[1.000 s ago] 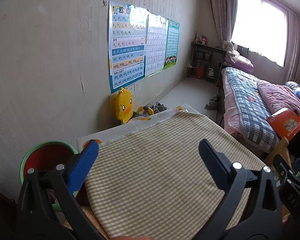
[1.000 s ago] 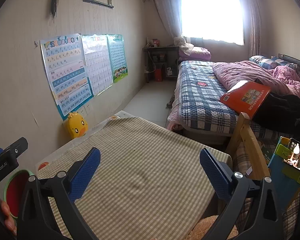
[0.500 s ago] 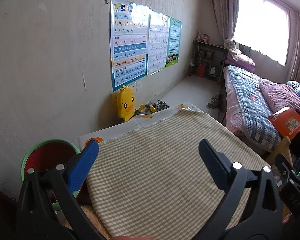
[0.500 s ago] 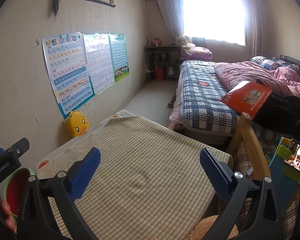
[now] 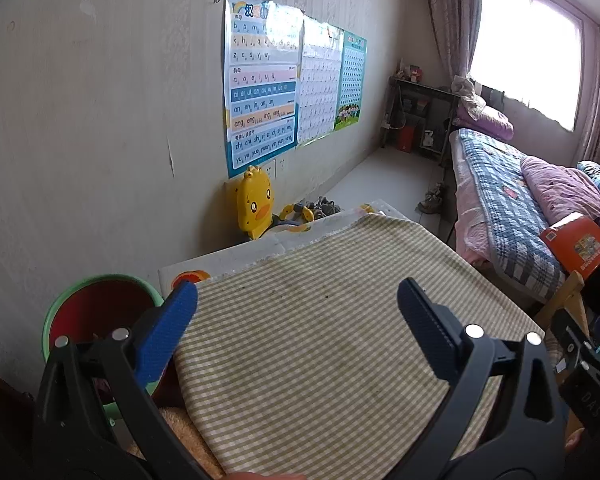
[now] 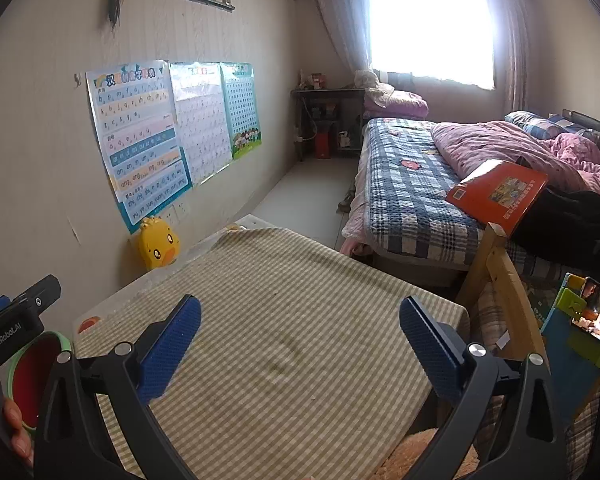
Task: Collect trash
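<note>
My left gripper [image 5: 296, 312] is open and empty, held above a table with a green checked cloth [image 5: 332, 328]. My right gripper [image 6: 300, 328] is open and empty above the same cloth [image 6: 292, 312]. A round green bin with a red inside [image 5: 96, 312] stands on the floor left of the table, beside the left gripper's left finger; it also shows at the left edge of the right wrist view [image 6: 36, 368]. I see no loose trash on the cloth.
A wall with posters [image 5: 260, 92] runs along the left. A yellow duck toy [image 5: 254, 204] stands at the table's far edge. A bed [image 6: 420, 200] with an orange book [image 6: 500, 192] lies right. A wooden chair frame [image 6: 496, 280] stands at the table's right.
Both views have tilted slightly, with the wall and posters shifting a little in frame. Both grippers stay open and empty.
</note>
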A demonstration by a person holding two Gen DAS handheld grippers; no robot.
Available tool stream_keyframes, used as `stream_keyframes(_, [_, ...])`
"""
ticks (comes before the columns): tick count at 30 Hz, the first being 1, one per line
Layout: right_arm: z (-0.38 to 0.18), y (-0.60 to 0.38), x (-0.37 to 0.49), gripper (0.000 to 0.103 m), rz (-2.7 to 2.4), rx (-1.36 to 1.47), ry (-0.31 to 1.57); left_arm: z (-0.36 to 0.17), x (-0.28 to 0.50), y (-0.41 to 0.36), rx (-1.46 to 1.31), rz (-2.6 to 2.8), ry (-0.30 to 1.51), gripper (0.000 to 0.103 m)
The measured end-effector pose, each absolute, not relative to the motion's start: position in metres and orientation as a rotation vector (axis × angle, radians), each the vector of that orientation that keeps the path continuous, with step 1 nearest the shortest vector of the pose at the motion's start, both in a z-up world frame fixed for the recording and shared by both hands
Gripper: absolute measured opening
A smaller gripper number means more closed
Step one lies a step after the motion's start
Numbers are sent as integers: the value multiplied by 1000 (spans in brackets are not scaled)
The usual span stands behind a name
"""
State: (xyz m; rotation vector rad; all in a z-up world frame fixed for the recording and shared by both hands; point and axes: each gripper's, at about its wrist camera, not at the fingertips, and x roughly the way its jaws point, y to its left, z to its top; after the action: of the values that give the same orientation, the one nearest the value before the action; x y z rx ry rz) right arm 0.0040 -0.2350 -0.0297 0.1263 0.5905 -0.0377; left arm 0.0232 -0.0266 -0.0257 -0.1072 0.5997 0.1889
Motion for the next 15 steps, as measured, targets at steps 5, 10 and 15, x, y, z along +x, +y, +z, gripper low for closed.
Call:
stream_keyframes(5, [-36,-233,7,96,-31,127,613,-30,27,-25,-110,191,615,98])
stream_keyframes(10, [-59,-230,20,96,-6,147,679,-41,31,-20,-125,194,650,98])
stream_keyframes(15, [-110,-232,53,96,43,142,755,-52,36,-11,-132,225,673,98])
